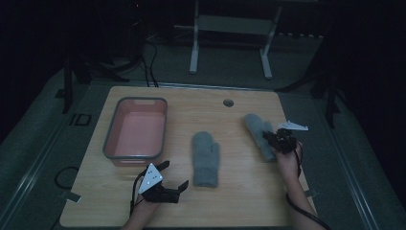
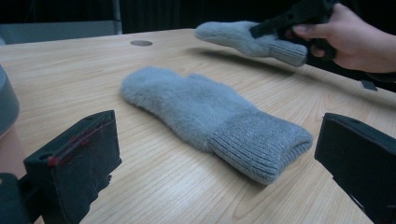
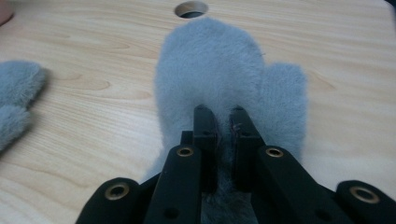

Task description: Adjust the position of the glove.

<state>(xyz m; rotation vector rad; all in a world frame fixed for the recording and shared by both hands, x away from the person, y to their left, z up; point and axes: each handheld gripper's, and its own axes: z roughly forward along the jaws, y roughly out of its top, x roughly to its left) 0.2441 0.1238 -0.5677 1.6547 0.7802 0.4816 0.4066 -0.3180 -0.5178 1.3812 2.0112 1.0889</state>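
Note:
Two grey woolly mittens are on a wooden table. One mitten [image 1: 206, 159] [image 2: 210, 116] lies flat in the middle, cuff toward me. The other mitten [image 1: 253, 123] [image 2: 243, 37] [image 3: 210, 70] is at the right, and my right gripper [image 1: 269, 137] [image 3: 222, 116] is shut on its cuff end, pinching the fabric between the jaws. In the left gripper view that mitten hangs a little above the table with a shadow under it. My left gripper [image 1: 174, 177] [image 2: 215, 154] rests near the front edge, open, jaws wide apart and pointing at the middle mitten's cuff.
A pink tub with a grey rim [image 1: 111, 129] stands at the left of the table. A round cable hole [image 1: 228, 102] [image 3: 190, 8] sits near the far edge. A white frame stands on the floor beyond the table.

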